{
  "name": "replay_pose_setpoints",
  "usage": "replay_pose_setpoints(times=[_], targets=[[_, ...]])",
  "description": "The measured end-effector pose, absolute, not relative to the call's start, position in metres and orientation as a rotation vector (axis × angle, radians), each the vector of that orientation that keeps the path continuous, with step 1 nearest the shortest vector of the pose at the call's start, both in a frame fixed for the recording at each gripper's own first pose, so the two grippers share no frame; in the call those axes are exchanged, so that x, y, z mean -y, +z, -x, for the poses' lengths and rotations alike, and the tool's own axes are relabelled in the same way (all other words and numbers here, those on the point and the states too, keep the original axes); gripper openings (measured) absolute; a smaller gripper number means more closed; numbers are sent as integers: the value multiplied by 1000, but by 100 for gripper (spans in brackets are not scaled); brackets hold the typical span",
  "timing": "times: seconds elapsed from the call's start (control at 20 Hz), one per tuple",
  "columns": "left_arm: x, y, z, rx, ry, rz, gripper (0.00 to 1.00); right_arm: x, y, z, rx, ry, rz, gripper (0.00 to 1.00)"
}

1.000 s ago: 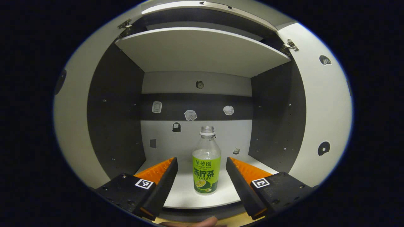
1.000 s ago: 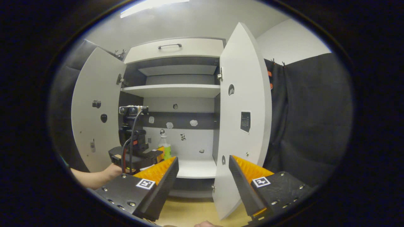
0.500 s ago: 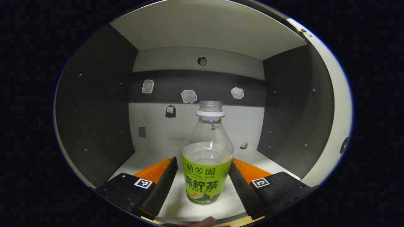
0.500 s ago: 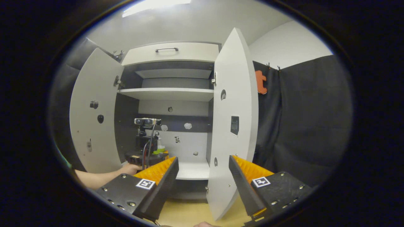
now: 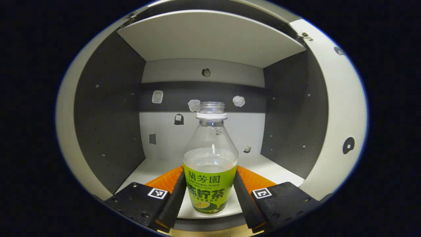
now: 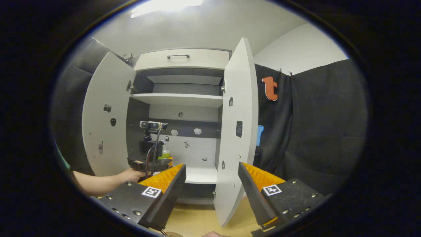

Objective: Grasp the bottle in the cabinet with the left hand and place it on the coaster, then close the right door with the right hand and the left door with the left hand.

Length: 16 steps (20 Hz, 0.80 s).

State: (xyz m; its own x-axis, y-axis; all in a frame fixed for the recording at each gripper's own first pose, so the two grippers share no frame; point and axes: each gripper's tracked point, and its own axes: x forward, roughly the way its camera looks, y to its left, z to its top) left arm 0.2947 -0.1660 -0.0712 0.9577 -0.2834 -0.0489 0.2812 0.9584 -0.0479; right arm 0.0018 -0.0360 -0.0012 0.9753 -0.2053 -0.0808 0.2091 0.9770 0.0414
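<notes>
Left door [image 6: 105,115]: standing swung wide open, off to the left of the right hand-held gripper in the right gripper view.
Left hand-held gripper [image 5: 208,192]: reaching into the cabinet's lower compartment, its two fingers pressing against either side of the lemon tea bottle's label.
Lemon tea bottle [image 5: 210,164]: standing upright and uncapped between those fingers, on the cabinet's bottom shelf [image 5: 279,171]; clear liquid is sitting just above its green label.
Person's hand [image 6: 130,174]: holding the left hand-held gripper from behind, at the left of the right gripper view.
Right hand-held gripper [image 6: 212,177]: hanging in front of the cabinet with its fingers spread apart, gripping nothing.
Right door [image 6: 238,131]: standing open, edge-on, between and beyond the right hand-held gripper's fingers.
Counter [image 6: 197,220]: showing below the right door, pale wood.
</notes>
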Motion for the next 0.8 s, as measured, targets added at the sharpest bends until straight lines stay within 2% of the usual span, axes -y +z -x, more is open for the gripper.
replay_pose_setpoints(times=[0.4,0.8], targets=[[182,-57,-177,45,-373,52,78,50,7,33,-19,-202,-84,96],[182,-128,-76,10,-435,54,79,97,9,59,19,-269,-105,96]])
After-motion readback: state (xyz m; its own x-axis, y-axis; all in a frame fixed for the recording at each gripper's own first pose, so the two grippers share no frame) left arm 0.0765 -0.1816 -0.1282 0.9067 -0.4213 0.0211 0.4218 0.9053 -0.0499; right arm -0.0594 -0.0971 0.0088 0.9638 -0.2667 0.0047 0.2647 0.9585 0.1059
